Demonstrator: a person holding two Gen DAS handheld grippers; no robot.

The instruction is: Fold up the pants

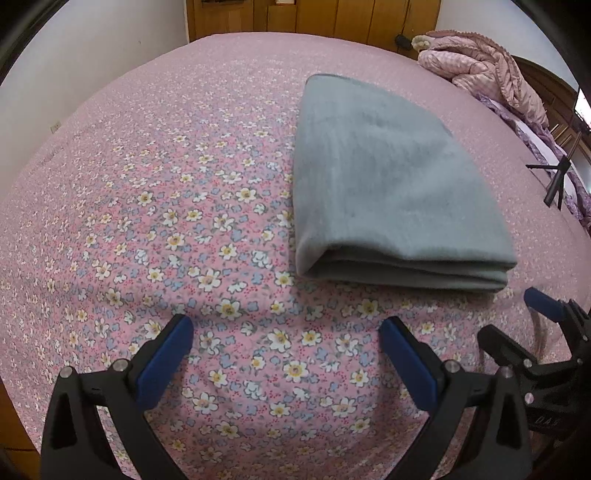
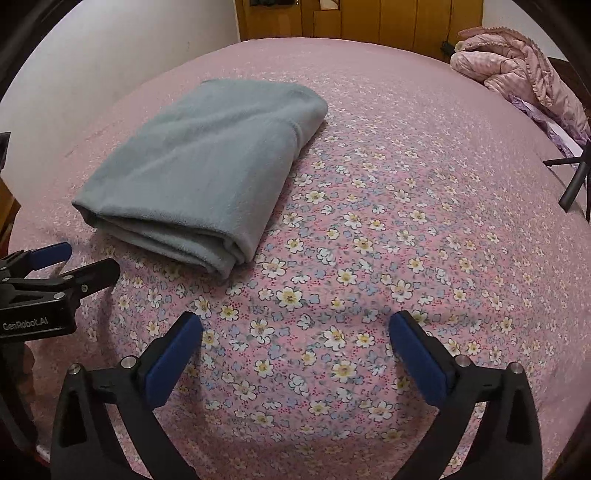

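Left gripper [image 1: 286,328] wide open, blue pads well apart, nothing held, hovering over the flowered pink bedsheet [image 1: 184,206]; right gripper [image 2: 295,325] likewise spread wide and holding nothing, over the same sheet; each gripper visible at the edge of the other's view, the right one low at the right edge of the left wrist view, the left one at the left edge of the right wrist view, marked GenRobot.AI; grey pants [image 1: 391,192] folded into a thick stacked rectangle, lying flat on the bed, ahead and to the right of the left gripper, ahead and to the left of the right gripper, touched by neither; layered edges of the fold facing the grippers; pink quilted jacket [image 2: 517,66] heaped at the far right corner of the bed, well apart from the pants; black tripod legs [image 2: 576,177] at the right edge; wooden panelling [image 1: 314,14] beyond the far side of the bed.
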